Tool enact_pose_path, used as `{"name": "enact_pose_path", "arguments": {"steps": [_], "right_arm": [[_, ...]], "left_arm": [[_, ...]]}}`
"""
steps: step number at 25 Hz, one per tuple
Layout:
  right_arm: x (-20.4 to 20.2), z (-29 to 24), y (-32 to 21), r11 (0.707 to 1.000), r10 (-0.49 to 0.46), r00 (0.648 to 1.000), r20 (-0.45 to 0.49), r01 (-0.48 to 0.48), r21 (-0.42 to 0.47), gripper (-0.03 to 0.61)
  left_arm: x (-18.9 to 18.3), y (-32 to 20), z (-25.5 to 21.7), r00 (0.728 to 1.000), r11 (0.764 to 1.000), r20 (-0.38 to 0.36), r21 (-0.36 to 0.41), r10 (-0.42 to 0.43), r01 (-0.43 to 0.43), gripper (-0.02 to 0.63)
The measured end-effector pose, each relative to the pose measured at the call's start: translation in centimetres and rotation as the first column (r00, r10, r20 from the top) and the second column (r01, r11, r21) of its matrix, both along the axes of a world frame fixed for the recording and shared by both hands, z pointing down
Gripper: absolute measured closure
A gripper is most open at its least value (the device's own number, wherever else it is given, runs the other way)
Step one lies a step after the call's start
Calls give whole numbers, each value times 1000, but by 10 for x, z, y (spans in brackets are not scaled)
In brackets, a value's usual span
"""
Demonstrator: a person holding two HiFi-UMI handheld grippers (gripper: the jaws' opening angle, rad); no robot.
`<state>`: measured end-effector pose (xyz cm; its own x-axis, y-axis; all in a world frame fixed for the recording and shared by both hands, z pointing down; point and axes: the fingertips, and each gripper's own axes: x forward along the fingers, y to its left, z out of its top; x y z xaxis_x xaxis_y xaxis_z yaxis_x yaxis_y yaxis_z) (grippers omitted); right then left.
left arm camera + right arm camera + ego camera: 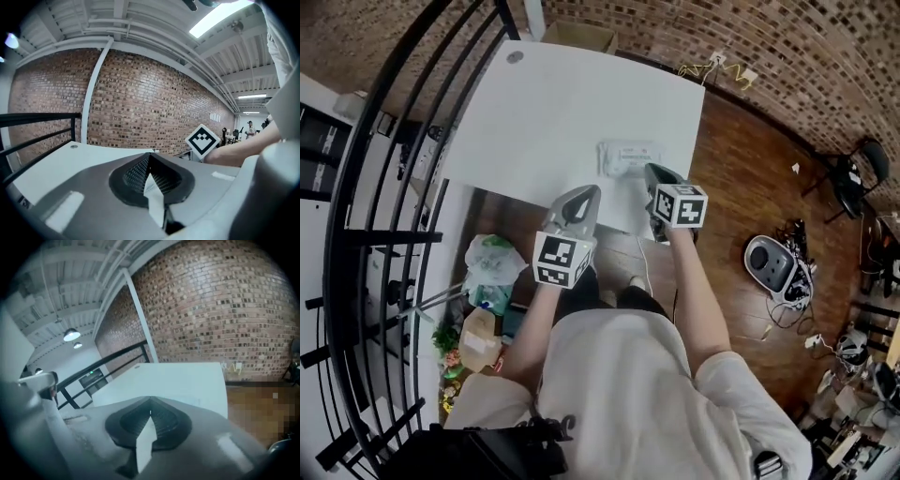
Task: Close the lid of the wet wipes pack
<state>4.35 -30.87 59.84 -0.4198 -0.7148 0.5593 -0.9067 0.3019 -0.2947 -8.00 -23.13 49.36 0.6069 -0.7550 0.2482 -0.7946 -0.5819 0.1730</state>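
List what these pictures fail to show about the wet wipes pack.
- The wet wipes pack: head view, too small and pale to tell whether it is open or closed.
- Its near right corner: head view, overlapped by the right claw.
- Whole pack: in neither gripper view; the left claw and right claw bodies fill the lower frames.

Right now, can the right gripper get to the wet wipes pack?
Probably yes. The right gripper, jaws together, hangs right at the near edge of the wet wipes pack on the white table, and nothing lies between them.
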Motion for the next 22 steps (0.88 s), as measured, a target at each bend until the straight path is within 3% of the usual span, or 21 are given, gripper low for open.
{"name": "enact_pose_path", "arguments": {"steps": [4,9,13,18,22], "right_arm": [[5,-85,59,967,-78,993,85,54,250,589],[45,-184,170,875,-117,978,172,20,484,589],[91,-226,233,834,-89,971,220,-48,549,589],[124,-243,267,796,-25,994,105,-44,604,589],[124,-256,276,779,-24,994,111,-51,625,589]], "left_arm": [[17,37,-38,999,995,-9,91,-45,46,598],[38,114,-99,989,969,-39,197,-145,150,598],[65,165,-129,979,948,-43,244,-197,202,598],[92,195,-146,976,942,-34,258,-215,216,598],[101,205,-156,978,938,-38,278,-204,206,598]]}}
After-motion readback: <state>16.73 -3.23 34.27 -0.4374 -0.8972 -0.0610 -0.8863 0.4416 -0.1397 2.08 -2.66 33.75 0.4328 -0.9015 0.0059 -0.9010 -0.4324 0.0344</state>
